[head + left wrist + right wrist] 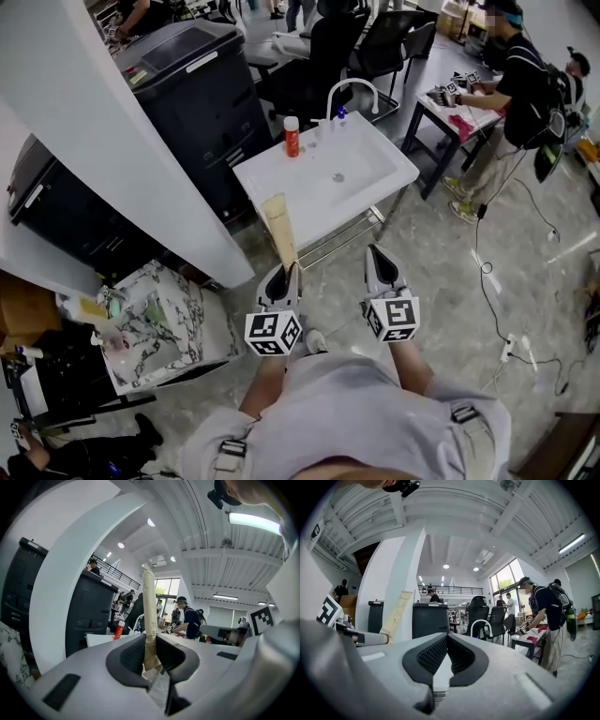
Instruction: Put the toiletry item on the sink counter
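A long cream toothpaste tube (279, 228) stands up out of my left gripper (284, 274), which is shut on the tube's lower end. In the left gripper view the tube (149, 603) rises upright between the dark pads of the gripper (150, 652). The white sink counter (281, 184) with its curved tap (352, 88) lies ahead of both grippers, a little apart from the tube's tip. My right gripper (379, 255) hangs beside the left one, shut with nothing in it (447, 643). The right gripper view shows the tube (397, 613) at its left.
A red bottle (292, 137) stands at the counter's back edge. A white pillar (112, 131) and black bins (202, 84) stand to the left, with a marbled side table (159, 323) nearer. Office chairs stand behind the sink. A person (511, 84) leans at a small table at the right; cables cross the floor.
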Demonstrator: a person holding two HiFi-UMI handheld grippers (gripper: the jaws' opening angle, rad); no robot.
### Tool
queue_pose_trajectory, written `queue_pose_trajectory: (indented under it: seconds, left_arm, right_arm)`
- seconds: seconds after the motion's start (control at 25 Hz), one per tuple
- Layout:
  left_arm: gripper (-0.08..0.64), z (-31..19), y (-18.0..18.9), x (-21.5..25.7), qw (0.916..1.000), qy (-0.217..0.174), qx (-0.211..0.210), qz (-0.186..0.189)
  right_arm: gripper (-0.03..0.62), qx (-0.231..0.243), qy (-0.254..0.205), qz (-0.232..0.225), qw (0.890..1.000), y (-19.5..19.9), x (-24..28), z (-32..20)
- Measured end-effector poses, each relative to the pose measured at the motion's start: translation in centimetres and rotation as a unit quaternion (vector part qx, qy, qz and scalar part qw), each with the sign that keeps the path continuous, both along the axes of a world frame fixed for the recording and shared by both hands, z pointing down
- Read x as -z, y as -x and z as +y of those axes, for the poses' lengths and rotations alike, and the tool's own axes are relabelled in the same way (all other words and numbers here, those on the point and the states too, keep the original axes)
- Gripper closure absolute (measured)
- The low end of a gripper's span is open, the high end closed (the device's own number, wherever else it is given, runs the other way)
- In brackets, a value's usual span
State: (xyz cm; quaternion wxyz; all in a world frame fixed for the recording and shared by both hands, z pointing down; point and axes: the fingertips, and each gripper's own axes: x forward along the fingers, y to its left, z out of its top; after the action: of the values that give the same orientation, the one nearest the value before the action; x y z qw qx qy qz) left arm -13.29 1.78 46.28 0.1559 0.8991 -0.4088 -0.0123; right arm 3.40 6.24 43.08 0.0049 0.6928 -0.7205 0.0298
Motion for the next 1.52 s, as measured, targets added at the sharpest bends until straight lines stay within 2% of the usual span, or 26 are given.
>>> queue_pose_trajectory:
  seconds: [0.2, 0.4, 0.6, 0.88, 1.28, 1.52]
  left_arm:
    - [0.503, -5.0, 0.4, 0.3, 1.0000, -0.002, 0.007, 0.006]
    - [0.503, -8.5, 0.4, -1.2, 0.9999, 0.013, 0.006, 0.002]
    - [0.503, -10.8, -0.6, -1.5, 0.9998, 0.018, -0.003, 0.005]
    - [0.503, -12.9, -1.7, -2.0, 0.9997, 0.026, 0.003, 0.001]
    - [0.503, -18.2, -3.7, -2.1, 0.9973, 0.015, 0.070, -0.013]
    - [0.503, -22.5, -5.8, -1.1, 0.9924, 0.005, 0.122, -0.012]
  right_arm:
    - [0.588, 0.017, 0.004, 0.004, 1.000, 1.2, 0.0, -5.5]
    - [0.588, 0.018, 0.001, 0.002, 1.000, 1.4, -0.1, -9.5]
    - [0.588, 0.018, 0.002, 0.003, 1.000, 1.0, -0.3, -11.3]
    - [0.588, 0.030, 0.009, -0.010, 0.999, 0.1, -1.0, -14.2]
    - [0.588, 0.092, -0.002, -0.029, 0.995, -3.0, -1.2, -21.2]
    - [0.589, 0.130, -0.014, -0.019, 0.991, -6.3, -0.3, -27.0]
